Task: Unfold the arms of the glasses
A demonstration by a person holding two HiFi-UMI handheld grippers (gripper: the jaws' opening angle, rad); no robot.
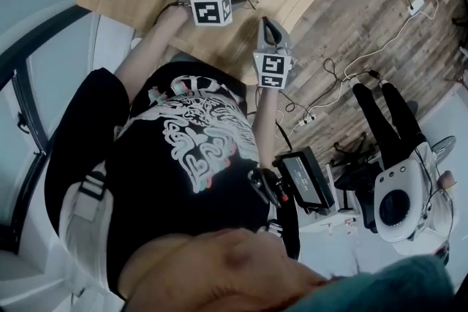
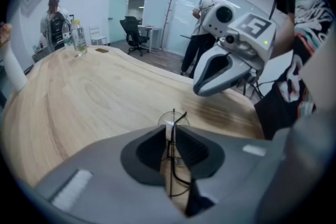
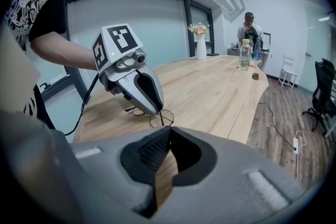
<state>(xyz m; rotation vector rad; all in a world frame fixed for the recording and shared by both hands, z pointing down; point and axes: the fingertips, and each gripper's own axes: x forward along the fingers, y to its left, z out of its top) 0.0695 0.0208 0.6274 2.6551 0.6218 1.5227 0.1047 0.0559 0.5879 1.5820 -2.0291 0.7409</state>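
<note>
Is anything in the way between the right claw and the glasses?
No, nothing I can see. Only bare table lies between the right claw and the glasses, which the left claw pinches.

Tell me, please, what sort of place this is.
Most likely an office meeting room. There is a long wooden table, a glass partition wall behind it, and a black office chair further back. A vase of flowers stands on the table.
</note>
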